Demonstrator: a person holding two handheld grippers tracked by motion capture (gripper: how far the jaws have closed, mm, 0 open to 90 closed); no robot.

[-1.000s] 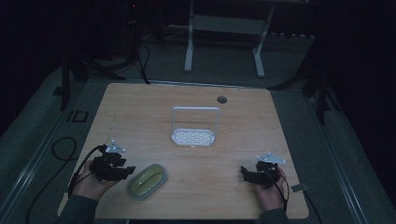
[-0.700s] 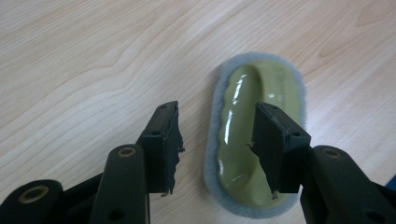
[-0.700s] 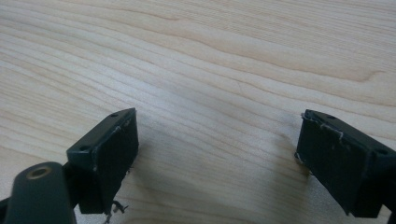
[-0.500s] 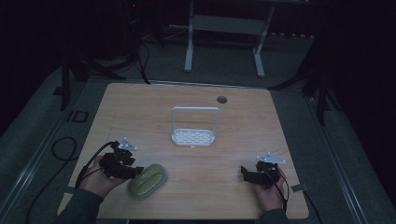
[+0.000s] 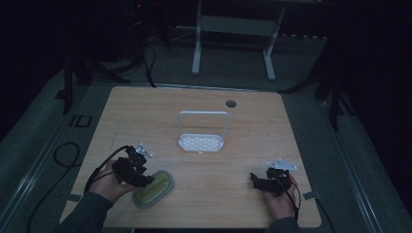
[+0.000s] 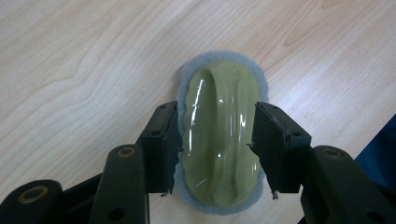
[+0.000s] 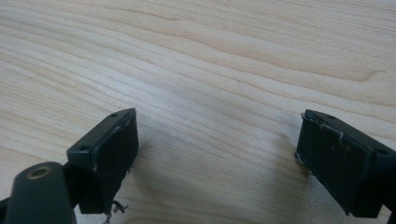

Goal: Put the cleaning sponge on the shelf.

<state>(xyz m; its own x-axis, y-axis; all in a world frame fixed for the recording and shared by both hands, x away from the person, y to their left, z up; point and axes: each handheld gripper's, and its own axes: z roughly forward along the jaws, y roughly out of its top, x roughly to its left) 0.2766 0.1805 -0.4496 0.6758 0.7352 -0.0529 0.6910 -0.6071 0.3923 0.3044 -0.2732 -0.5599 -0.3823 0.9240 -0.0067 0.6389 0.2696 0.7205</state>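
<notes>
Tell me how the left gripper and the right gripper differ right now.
The left gripper straddles the green scrubber, jaws either side of it; the right gripper has bare table between its jaws. The left jaws stand narrower apart than the right's. Both have black pads and point down at the wood.

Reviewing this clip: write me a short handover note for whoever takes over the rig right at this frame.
Left gripper: jaws open, straddling the green scrubber with grey pad; whether the pads touch its sides is hard to tell, so don't count on a firm grip yet.
Right gripper: open, nothing between the jaws, low over bare table at the near right.
Things: the scrubber lies flat on the table near the front left; the white rack with a tall handle stands mid-table, nothing in it.
Done: left gripper lined up on the scrubber.
Left: close, lift, probably carry it to the rack.
</notes>
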